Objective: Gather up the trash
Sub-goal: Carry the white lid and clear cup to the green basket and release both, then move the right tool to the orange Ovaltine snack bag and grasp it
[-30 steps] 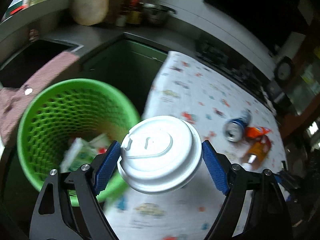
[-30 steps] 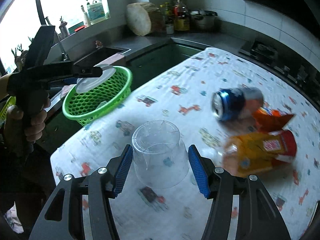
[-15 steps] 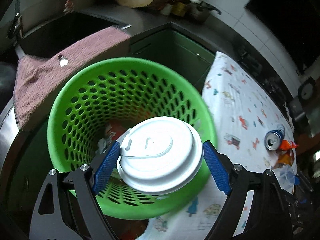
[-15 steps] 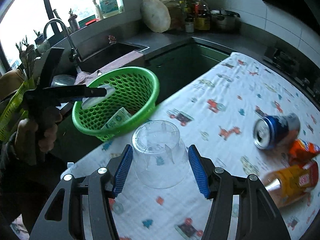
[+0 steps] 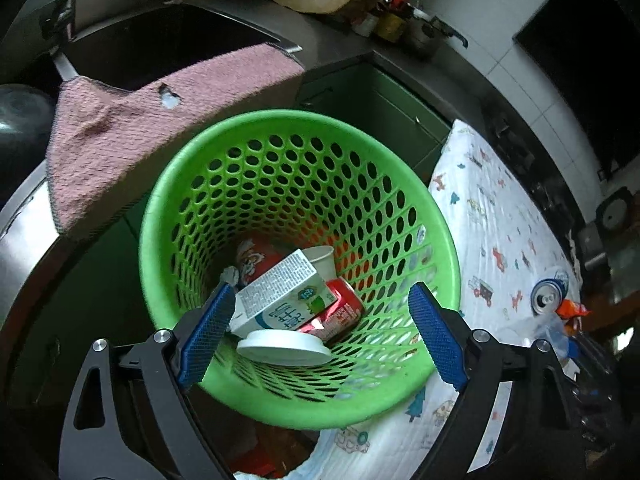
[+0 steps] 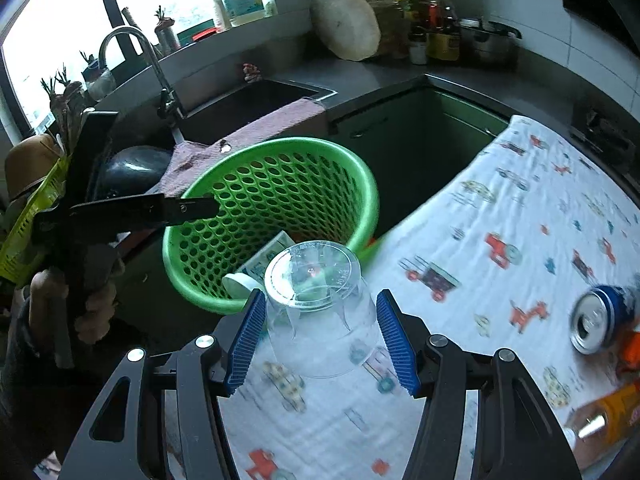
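My left gripper (image 5: 320,300) hangs over the green perforated basket (image 5: 168,200), its jaws opening with nothing between the blue pads. The white plastic lid (image 5: 284,347) lies inside the basket on a milk carton (image 5: 280,296), a red can (image 5: 340,312) and a paper cup (image 5: 322,260). My right gripper (image 6: 320,300) is shut on a clear plastic cup (image 6: 320,316), held bottom-forward above the table's edge, close to the basket (image 6: 360,176). The right wrist view also shows the left gripper (image 6: 200,208) over the basket's rim and the lid (image 6: 240,284) below it.
On the cartoon-print tablecloth (image 6: 520,200) lie a blue can (image 6: 600,320), an orange wrapper (image 6: 632,348) and an orange bottle (image 6: 612,408). A pink towel (image 5: 140,128) drapes over the sink's edge behind the basket. A person's hand (image 6: 92,312) holds the left gripper.
The left gripper moved from the table to over the basket, opened, and the white lid dropped in. The right gripper carried the clear cup towards the basket.
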Demonstrator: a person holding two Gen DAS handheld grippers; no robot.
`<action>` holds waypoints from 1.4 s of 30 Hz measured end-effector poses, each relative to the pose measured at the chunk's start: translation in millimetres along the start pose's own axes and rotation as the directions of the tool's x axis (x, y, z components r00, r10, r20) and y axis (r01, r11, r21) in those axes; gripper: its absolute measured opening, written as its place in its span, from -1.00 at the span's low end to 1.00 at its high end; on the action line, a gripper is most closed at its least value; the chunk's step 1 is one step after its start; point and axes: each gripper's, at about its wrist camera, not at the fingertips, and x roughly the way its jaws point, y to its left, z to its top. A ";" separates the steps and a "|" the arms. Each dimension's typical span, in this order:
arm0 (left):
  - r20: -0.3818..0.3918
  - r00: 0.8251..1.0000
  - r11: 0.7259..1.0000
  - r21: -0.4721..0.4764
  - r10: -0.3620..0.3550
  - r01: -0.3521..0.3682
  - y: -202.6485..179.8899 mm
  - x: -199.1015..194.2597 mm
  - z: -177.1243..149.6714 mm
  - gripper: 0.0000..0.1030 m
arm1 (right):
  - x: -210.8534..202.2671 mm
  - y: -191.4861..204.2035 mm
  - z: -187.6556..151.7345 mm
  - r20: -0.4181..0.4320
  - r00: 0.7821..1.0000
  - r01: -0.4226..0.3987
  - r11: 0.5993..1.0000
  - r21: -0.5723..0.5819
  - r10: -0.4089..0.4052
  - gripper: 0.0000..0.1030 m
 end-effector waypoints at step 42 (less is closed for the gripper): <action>0.027 0.998 0.997 0.051 -0.056 0.054 -39.3 -30.0 -29.2 0.77 | -42.6 -37.9 -31.0 0.042 0.995 0.085 0.992 0.091 -0.089 0.31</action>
